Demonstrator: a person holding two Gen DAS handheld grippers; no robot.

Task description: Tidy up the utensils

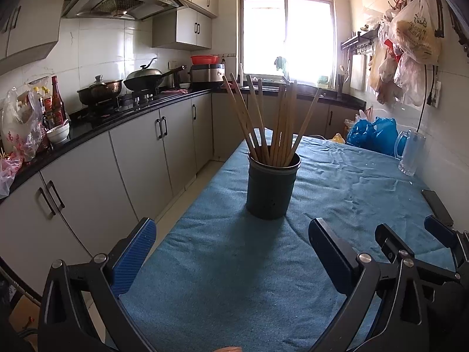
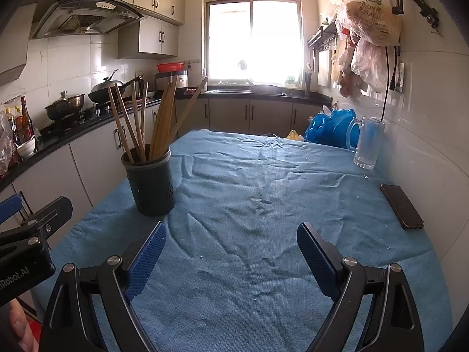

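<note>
My wooden chopsticks (image 1: 265,123) all stand in the dark holder (image 1: 272,186) mid-counter, on the blue cloth (image 2: 263,205). Left tongs (image 1: 231,252) and right tongs (image 2: 231,252) gape wide, empty, nearside. Nothing loose remains; sorting looks finished.

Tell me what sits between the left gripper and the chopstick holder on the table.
Nothing visible does. The left gripper is open and empty, and only bare blue tablecloth lies between its fingers and the dark holder with the wooden chopsticks standing in it. The phone and the glass mug sit far off to the right.
</note>
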